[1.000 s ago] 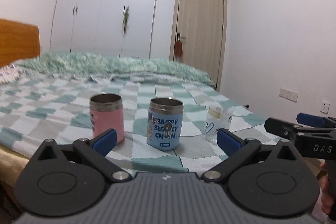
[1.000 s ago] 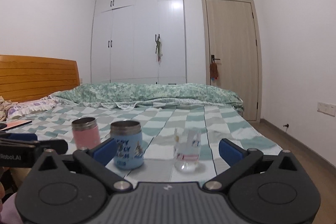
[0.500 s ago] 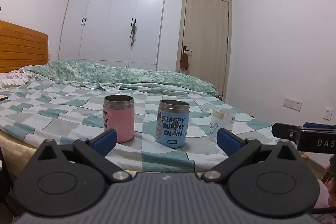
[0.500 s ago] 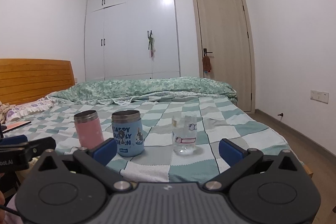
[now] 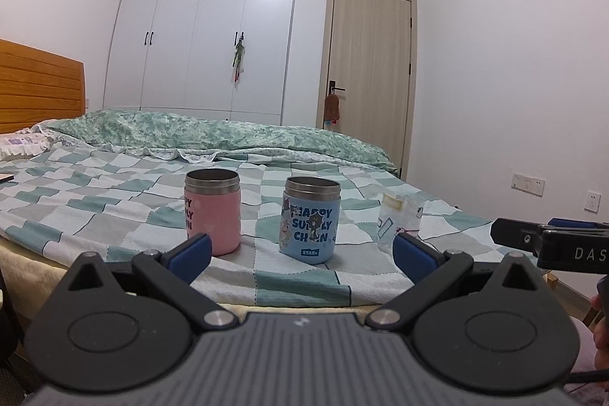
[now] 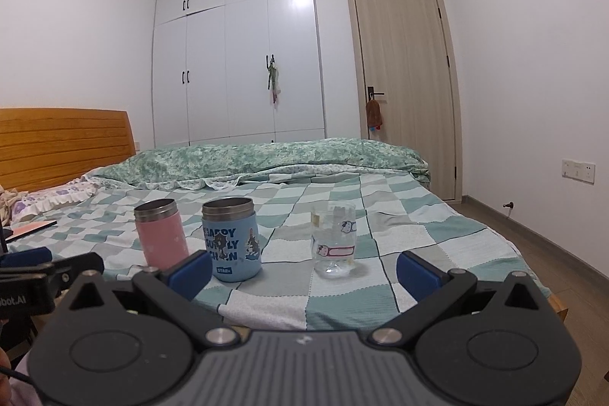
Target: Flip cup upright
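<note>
Three cups stand in a row on the checked bedspread (image 5: 114, 200): a pink steel cup (image 5: 212, 210) (image 6: 161, 234) at the left, a blue printed steel cup (image 5: 311, 218) (image 6: 231, 244) in the middle, and a clear glass cup (image 5: 398, 218) (image 6: 333, 238) at the right. The glass cup stands mouth down, with its thick base at the top. My left gripper (image 5: 300, 254) is open and empty, short of the bed's edge. My right gripper (image 6: 304, 271) is open and empty, also short of the edge and facing the glass and blue cups.
A rolled green duvet (image 6: 266, 158) lies across the far side of the bed. A wooden headboard (image 6: 64, 139) is at the left, a wardrobe (image 6: 236, 56) and a door (image 6: 403, 90) behind. The bed's near edge (image 5: 289, 307) lies just ahead of both grippers.
Both grippers have drawn back and dropped lower, so the cups sit farther away and the bed's near edge shows. The cups have not moved. Both jaws stay open.
</note>
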Tool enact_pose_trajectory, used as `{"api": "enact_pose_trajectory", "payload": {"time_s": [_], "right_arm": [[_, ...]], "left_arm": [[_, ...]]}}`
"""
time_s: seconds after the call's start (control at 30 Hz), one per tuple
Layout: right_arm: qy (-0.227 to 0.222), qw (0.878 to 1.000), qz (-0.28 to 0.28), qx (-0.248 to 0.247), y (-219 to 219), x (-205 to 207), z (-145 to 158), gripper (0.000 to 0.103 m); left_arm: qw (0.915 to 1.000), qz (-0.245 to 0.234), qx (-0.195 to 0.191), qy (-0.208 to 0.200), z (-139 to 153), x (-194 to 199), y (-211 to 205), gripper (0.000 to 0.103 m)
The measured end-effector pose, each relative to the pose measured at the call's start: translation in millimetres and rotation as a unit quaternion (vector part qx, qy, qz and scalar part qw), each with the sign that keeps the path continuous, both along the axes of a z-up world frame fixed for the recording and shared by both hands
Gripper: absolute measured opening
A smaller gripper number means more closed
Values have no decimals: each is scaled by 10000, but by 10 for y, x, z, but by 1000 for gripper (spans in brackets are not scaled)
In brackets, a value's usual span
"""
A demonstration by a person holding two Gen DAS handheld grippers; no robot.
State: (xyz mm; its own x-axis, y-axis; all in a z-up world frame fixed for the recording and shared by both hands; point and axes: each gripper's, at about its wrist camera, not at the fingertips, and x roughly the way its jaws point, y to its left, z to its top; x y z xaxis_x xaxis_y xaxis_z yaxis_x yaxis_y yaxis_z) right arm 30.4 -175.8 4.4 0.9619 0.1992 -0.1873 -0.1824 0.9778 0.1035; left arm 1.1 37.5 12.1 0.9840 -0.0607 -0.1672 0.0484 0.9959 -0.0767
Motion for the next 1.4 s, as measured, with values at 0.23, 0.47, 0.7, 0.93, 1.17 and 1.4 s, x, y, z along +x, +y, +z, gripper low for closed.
{"api": "enact_pose_trajectory", "payload": {"time_s": [0.23,0.47,0.7,0.93,1.17,1.4], "right_arm": [[-6,10000,5,-2,3,-3,-1,103],[-11,10000,6,-3,5,-6,-4,103],[-7,10000,10,-4,10,-5,-7,103],[-6,10000,13,-5,13,-8,-6,103],[-12,10000,19,-7,27,-13,-1,103],[-11,10000,16,-6,33,-12,-2,103]], "left_arm": [[10000,-1,4,-2,1,-5,-4,103],[10000,4,0,0,2,-2,-4,103],[10000,10,4,4,2,-2,-3,103],[10000,16,10,12,4,-2,4,103],[10000,37,15,7,0,2,2,103],[10000,15,-25,-12,-1,8,17,103]]}}
